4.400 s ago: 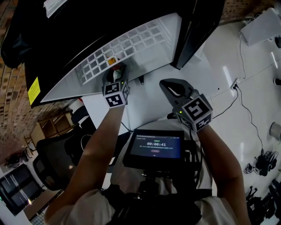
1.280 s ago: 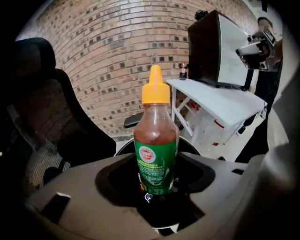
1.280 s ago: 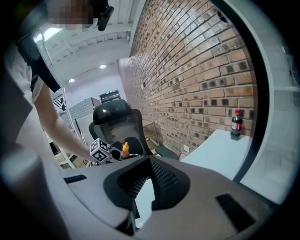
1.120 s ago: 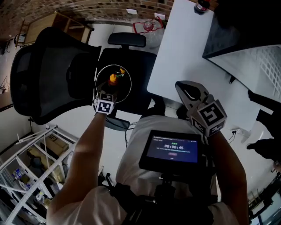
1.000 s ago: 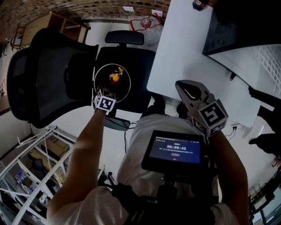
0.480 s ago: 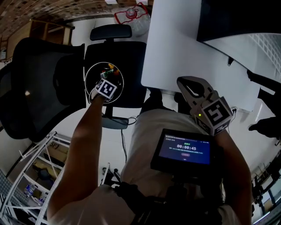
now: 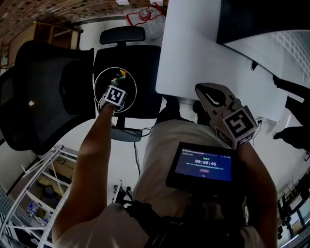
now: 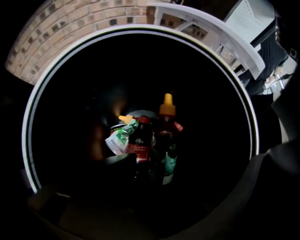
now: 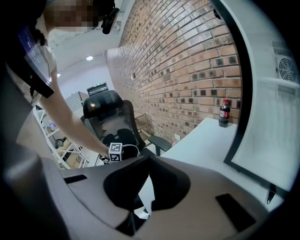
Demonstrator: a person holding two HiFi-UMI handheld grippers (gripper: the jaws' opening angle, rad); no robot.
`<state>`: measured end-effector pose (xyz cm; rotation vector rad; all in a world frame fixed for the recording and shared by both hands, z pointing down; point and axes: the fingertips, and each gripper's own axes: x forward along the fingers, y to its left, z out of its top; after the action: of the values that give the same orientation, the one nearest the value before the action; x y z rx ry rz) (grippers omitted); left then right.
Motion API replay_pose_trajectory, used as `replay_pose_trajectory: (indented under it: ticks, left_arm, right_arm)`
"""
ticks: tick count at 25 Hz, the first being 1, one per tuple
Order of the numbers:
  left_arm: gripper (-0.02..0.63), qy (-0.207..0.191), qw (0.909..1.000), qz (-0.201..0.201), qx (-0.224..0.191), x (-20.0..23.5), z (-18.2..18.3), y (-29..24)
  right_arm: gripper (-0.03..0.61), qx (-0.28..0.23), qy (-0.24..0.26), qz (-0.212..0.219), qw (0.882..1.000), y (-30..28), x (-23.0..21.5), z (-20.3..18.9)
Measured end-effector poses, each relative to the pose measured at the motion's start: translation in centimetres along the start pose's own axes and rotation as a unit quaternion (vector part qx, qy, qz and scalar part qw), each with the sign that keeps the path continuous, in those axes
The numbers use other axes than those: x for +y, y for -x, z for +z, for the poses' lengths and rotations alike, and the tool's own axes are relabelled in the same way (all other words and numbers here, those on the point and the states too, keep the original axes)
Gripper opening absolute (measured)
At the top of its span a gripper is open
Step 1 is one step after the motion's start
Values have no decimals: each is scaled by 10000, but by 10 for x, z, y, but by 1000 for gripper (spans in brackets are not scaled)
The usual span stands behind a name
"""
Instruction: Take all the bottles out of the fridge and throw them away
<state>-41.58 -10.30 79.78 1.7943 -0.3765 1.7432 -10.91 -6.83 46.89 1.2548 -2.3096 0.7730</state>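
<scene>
A round white-rimmed bin (image 7: 97,82) stands on the seat of a black office chair (image 7: 48,87). My left gripper (image 7: 116,87) points steeply down into its mouth. In the left gripper view the bin's rim (image 8: 140,29) rings a dark inside. At the bottom lie an orange-capped bottle (image 8: 166,136), a red-capped dark bottle (image 8: 139,145) and a green-white wrapper (image 8: 119,136). The left gripper (image 8: 154,187) has just been opening its jaws, and the orange-capped bottle sits just ahead of them, loose. My right gripper (image 7: 213,99) is shut and empty over the table edge. A cola bottle (image 9: 225,112) stands on the white table (image 9: 201,140).
The white table (image 7: 203,58) lies right of the chair, with the open fridge door (image 7: 271,43) above its far side. A red-handled bag (image 7: 145,14) sits on the floor behind the chair. A white wire shelf rack (image 7: 34,193) stands at the lower left.
My left gripper has sunk from above the bin into its mouth, carrying the orange-capped bottle down among the others. The right gripper has stayed where it was.
</scene>
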Motion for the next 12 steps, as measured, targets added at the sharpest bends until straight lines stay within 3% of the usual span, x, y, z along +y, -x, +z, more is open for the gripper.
replay_pose_trajectory:
  ticks: [3,6,7,12]
  left_arm:
    - [301,293,9986,398,-172,12,-9,21]
    - [288,326,9901,1118,-784,35,-4,53]
    - [218,351,9858,1247,-1065,37,0,66]
    - [127,493,9573,1221,-2574,5,25,130]
  right_arm:
    - [6,-114,22,3,9999,2,1,3]
    - [6,-264,48,6,9996,3,0,7]
    - [6,-304,52,14,9995,3,-1,8]
    - [6,-774,113,-100,9969,11,-15,17]
